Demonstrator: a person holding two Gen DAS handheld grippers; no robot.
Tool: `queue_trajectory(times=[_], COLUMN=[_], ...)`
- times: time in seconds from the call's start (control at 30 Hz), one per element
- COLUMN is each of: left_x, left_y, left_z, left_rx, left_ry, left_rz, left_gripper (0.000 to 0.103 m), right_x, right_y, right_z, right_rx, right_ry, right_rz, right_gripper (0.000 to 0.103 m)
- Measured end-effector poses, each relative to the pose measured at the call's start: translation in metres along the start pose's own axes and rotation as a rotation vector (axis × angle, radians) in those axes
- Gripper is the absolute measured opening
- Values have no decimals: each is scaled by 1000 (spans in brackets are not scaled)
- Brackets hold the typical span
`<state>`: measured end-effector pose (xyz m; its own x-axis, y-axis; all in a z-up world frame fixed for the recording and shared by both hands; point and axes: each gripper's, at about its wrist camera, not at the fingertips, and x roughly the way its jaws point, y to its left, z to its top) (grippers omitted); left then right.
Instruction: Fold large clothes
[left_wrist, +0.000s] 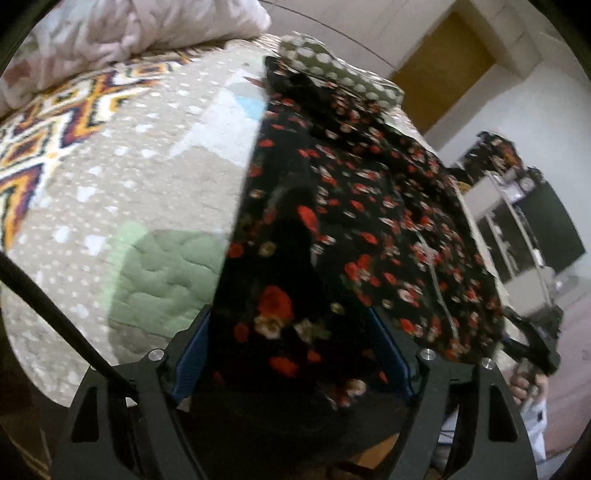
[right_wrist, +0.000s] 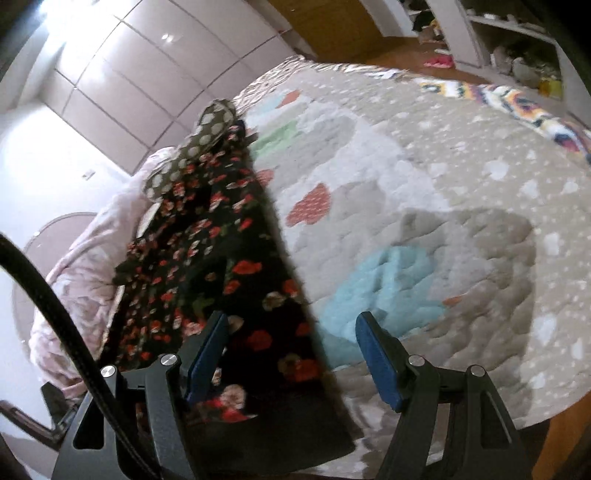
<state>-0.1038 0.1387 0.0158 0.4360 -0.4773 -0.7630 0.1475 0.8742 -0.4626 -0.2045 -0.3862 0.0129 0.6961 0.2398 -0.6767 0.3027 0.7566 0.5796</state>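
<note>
Floral garment (left_wrist: 332, 206) on quilted bed (left_wrist: 147, 192)

Quilted beige bedspread (right_wrist: 443, 192), glossy white wardrobe (right_wrist: 122, 66), wooden door (left_wrist: 443, 66), cluttered shelves (right_wrist: 517, 44)

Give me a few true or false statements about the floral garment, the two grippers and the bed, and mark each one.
1. The floral garment is black with red flowers. True.
2. The garment hangs on a hanger. False: it lies on the quilted bedspread.
3. The left gripper has garment fabric between its fingers. True.
4. The right gripper is fully shut. False: its jaws stand apart, fabric between them.
5. A polka-dot cloth lies at the garment's far end. True.
</note>
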Motion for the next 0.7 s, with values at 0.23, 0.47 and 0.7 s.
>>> queue_trajectory(times=[0.23, 0.47, 0.7], left_x=[-4, 1, -18], left_y=[1, -11, -11], left_z=[-10, -18, -8], left_rx=[9, 53, 72], left_ry=[12, 16, 52], left_rz=[-78, -27, 1], left_gripper=[65, 54, 15], right_x=[9, 15, 7], right_y=[10, 19, 35], right_z=[-17, -37, -33], right_rx=[-50, -108, -162], right_ry=[59, 126, 160], right_rz=[49, 41, 64], right_gripper=[76, 60, 15])
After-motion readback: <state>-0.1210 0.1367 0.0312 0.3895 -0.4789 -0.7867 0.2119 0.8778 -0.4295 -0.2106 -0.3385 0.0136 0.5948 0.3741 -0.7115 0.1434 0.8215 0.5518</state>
